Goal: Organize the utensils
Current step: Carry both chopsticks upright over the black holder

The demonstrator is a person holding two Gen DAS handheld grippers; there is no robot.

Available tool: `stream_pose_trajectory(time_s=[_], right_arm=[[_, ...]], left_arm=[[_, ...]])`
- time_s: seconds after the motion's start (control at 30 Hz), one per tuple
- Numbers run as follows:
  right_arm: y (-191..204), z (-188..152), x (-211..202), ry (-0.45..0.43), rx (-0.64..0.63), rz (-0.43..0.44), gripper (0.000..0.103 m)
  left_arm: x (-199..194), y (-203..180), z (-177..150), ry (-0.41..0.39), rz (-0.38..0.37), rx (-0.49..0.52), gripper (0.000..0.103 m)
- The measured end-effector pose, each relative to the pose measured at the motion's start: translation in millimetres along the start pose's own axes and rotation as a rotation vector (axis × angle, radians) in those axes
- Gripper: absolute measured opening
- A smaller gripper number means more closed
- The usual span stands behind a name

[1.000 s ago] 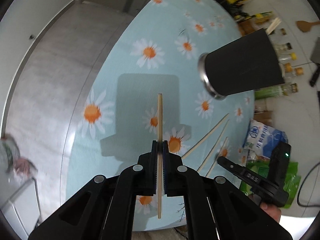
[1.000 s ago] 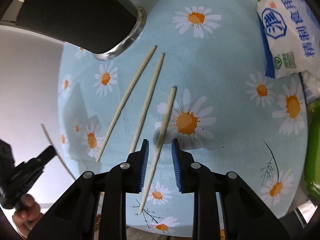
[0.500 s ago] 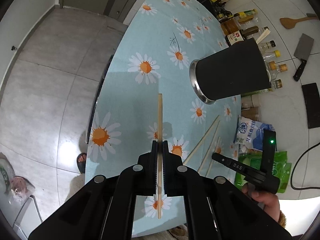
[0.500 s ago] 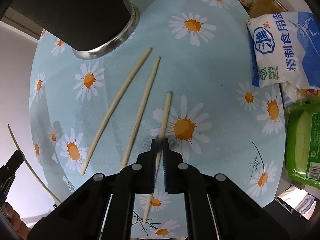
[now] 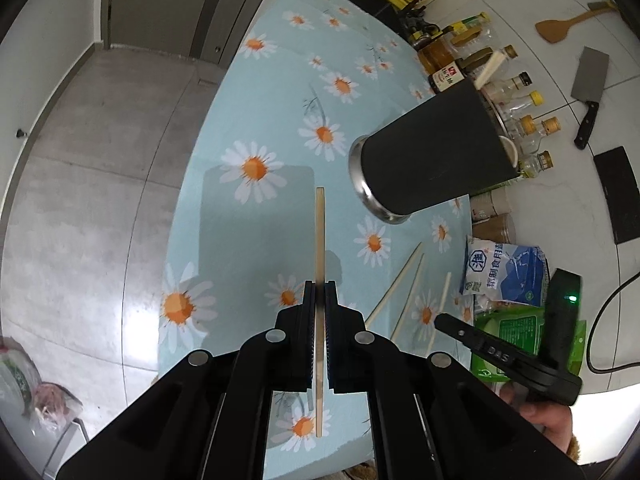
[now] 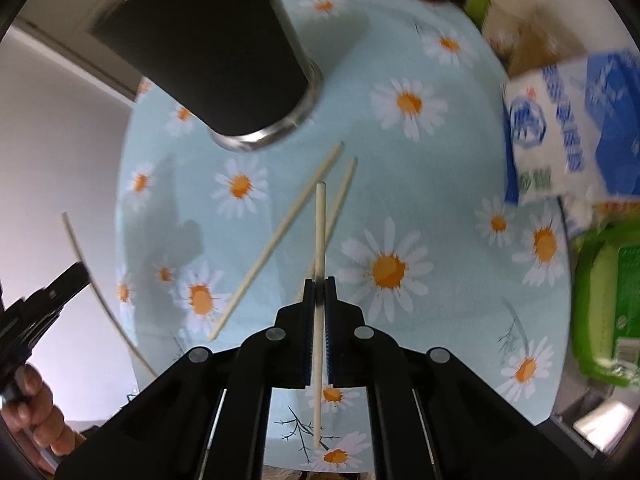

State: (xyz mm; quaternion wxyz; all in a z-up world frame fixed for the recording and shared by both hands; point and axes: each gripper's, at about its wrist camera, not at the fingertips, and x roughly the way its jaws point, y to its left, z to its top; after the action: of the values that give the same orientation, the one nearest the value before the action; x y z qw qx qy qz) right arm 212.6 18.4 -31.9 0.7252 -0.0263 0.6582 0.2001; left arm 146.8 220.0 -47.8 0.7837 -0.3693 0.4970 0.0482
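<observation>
Grey floor tiles lie at the left, and beside them is the round tabletop (image 5: 256, 120) with a light blue cloth printed with white daisies. Above it the left tongs (image 5: 319, 300) are closed tightly on a pale wooden chopstick (image 5: 320, 240), which is gripped near its middle and points forward, clear of the cloth. To the right of it stands the tall black utensil cup with a steel base (image 5: 436, 156); some pale sticks already show at its mouth. Two more bare wooden chopsticks (image 6: 280, 236) lie loose on the cloth, just below the cup. The right tongs (image 6: 319, 300) are also closed, on a second light wooden chopstick (image 6: 320, 240) that is lifted over the two lying ones.

So I judge the task to be partly done: some pieces are in the cup, two are in the air, and two wait on the cloth.

Further right are a blue and white salt bag (image 5: 504, 268) and a green packet (image 5: 516, 332), near the edge. Glass bottles (image 5: 524, 120) stand close behind the cup, and its mouth is high, so each stick probably must be raised and turned upright before it goes in.
</observation>
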Motion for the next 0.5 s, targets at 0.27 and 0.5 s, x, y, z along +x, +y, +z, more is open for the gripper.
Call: stream_pose_trajectory(time_s=[0.27,0.5], right_arm=[[-3.4,4.4,-40.1,-0.096,-0.059,0.141,0.006],[20.5,9.6,-78.0,-0.269,-0.176,0.325,0.006]], left_arm=[[-6.0,-32.6,-4.5,-0.068,0.018,0.106,0.003],[-19.5,-66.6,-7.9,-0.157,0.002,0.195,0.003]])
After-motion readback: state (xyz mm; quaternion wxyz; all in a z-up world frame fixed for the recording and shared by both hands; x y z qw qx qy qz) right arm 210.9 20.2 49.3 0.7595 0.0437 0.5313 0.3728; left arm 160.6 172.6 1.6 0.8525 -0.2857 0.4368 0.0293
